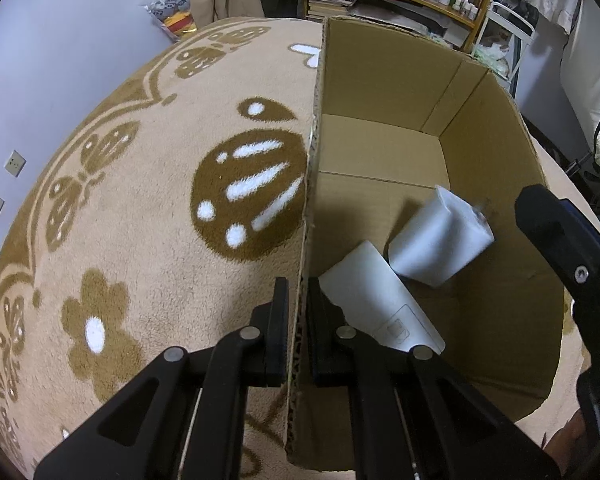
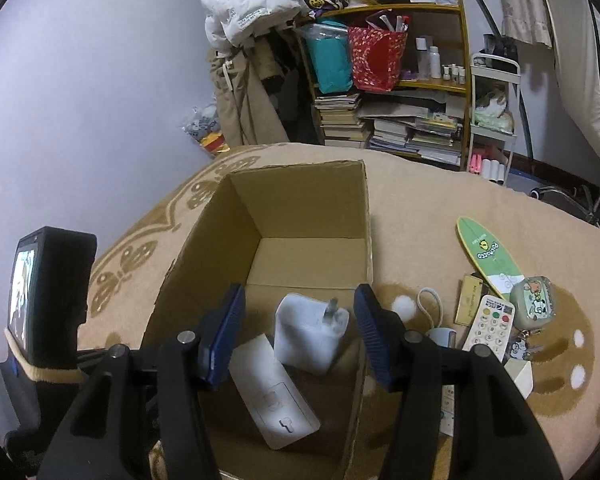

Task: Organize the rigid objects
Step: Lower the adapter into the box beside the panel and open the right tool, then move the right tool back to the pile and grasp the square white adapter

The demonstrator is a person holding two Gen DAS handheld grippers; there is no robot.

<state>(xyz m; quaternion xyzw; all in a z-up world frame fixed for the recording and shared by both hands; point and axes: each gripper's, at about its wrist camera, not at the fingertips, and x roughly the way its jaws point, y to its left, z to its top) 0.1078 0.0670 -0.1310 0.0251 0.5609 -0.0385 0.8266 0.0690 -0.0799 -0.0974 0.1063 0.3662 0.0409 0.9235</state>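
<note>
An open cardboard box (image 1: 496, 128) (image 2: 300, 204) stands on a tan patterned carpet. Inside lie a white charger plug (image 1: 440, 240) (image 2: 310, 330), blurred, and a flat white rectangular device (image 1: 376, 300) (image 2: 274, 396). My left gripper (image 1: 298, 308) is shut on the box's left wall, one finger on each side. My right gripper (image 2: 300, 332) is open and empty above the box, with the charger between and below its blue pads (image 2: 226, 332). The right gripper also shows at the right edge of the left wrist view (image 1: 572, 256).
On the carpet right of the box lie a green surfboard-shaped tag (image 2: 488, 256), a white remote (image 2: 490, 324), a cartoon case (image 2: 534, 302), a gold tag (image 2: 470, 300) and a white cord loop (image 2: 430, 304). A cluttered bookshelf (image 2: 400, 92) stands behind.
</note>
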